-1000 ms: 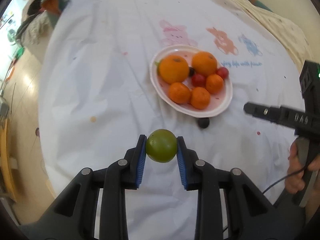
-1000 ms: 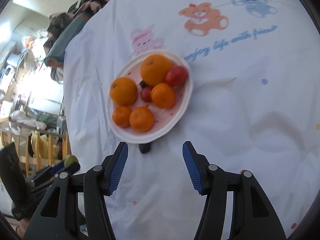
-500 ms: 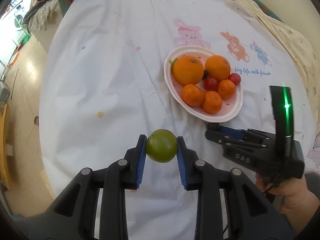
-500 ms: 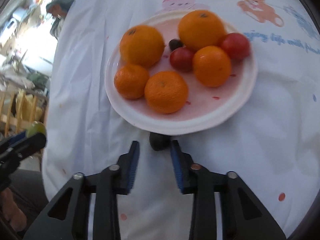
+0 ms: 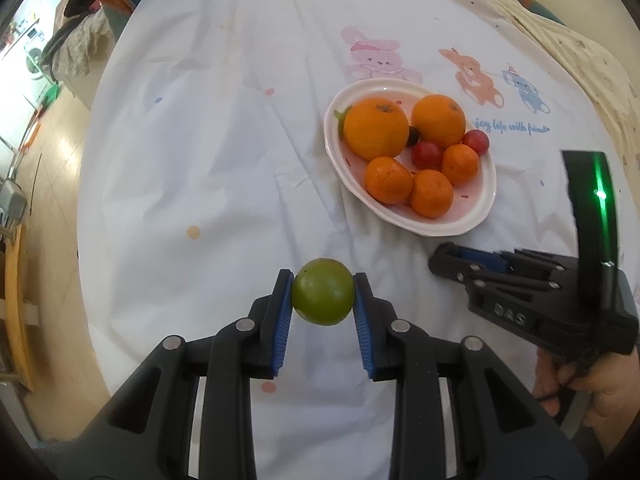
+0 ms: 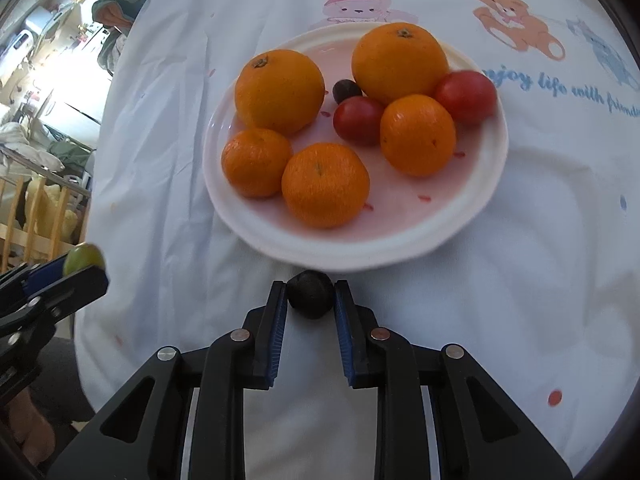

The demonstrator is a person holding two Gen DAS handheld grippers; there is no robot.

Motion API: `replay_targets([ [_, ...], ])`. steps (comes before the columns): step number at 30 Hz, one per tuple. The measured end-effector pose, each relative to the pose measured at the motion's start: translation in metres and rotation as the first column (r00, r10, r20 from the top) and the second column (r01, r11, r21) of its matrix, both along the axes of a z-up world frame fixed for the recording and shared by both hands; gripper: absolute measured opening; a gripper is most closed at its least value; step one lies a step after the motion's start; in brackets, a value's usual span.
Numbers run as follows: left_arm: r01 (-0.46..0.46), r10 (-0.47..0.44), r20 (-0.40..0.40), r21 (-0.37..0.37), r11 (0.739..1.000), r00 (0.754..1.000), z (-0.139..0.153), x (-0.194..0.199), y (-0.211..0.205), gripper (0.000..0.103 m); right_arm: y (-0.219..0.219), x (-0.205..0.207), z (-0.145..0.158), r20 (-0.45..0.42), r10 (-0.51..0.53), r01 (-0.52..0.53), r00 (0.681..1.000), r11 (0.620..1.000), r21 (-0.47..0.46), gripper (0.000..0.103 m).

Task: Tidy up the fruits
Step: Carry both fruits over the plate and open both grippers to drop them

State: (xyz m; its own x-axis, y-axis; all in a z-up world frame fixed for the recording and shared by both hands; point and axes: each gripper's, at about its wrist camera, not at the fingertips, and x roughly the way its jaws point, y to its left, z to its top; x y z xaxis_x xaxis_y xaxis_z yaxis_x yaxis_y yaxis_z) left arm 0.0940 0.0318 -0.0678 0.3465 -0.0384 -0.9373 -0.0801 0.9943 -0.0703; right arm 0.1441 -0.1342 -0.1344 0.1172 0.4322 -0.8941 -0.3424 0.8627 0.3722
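Observation:
My left gripper (image 5: 322,300) is shut on a green lime (image 5: 322,297) and holds it above the white cloth, near and left of the plate. A white plate (image 6: 472,208) carries several oranges and mandarins, two red tomatoes and a dark grape. My right gripper (image 6: 310,298) is shut on a small dark fruit (image 6: 310,294) at the plate's near rim. The right gripper also shows in the left wrist view (image 5: 444,265), low beside the plate (image 5: 486,200). The lime and the left gripper also show at the left edge of the right wrist view (image 6: 83,258).
The table is covered by a white cloth with cartoon animal prints (image 5: 372,54). Its rounded edge drops off at the left (image 5: 86,200) toward the floor. Clothes lie piled at the far left (image 5: 80,40). A wooden rail (image 6: 36,216) stands beyond the table edge.
My right gripper has moved in to the plate's near rim and closed from wide open onto the small dark fruit. My left gripper still holds the lime in much the same place.

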Motion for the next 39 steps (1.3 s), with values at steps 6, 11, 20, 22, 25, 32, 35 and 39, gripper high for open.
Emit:
replay_targets([
  [6,0.01,-0.01,0.02,0.0,1.0,1.0,0.002,-0.001,-0.005,0.025,-0.017,-0.016,0.018,0.001,-0.013,0.013,1.0,0.999,0.037,0.025],
  [11,0.015,-0.015,0.035,0.004,1.0,0.999,0.005,-0.003,-0.009,0.026,-0.037,-0.027,0.041,0.02,-0.037,0.035,0.999,0.996,0.079,0.025],
  [20,0.035,-0.037,0.093,0.022,0.999,0.995,0.016,-0.008,-0.014,0.026,-0.079,-0.037,0.084,0.091,-0.148,0.133,0.985,0.979,0.157,0.025],
  [22,0.041,-0.045,0.11,0.035,0.999,0.993,0.019,-0.009,-0.016,0.026,-0.086,-0.033,0.094,0.119,-0.169,0.148,0.978,0.974,0.173,0.025],
  [25,0.037,-0.039,0.113,0.025,0.999,0.993,0.023,-0.007,-0.017,0.026,-0.087,-0.022,0.101,0.152,-0.183,0.157,0.971,0.973,0.169,0.025],
  [32,0.087,-0.082,0.102,-0.037,0.996,0.991,0.037,0.032,-0.027,0.026,-0.08,0.018,0.085,0.09,-0.177,0.16,0.98,0.973,0.169,0.025],
  [35,0.085,-0.079,0.099,-0.064,0.994,0.992,0.032,0.054,-0.032,0.026,-0.075,0.032,0.077,0.072,-0.157,0.142,0.985,0.975,0.171,0.025],
  [39,0.092,-0.085,0.101,-0.068,0.993,0.991,0.013,0.074,-0.043,0.026,-0.074,0.05,0.057,-0.002,-0.15,0.146,0.989,0.964,0.221,0.025],
])
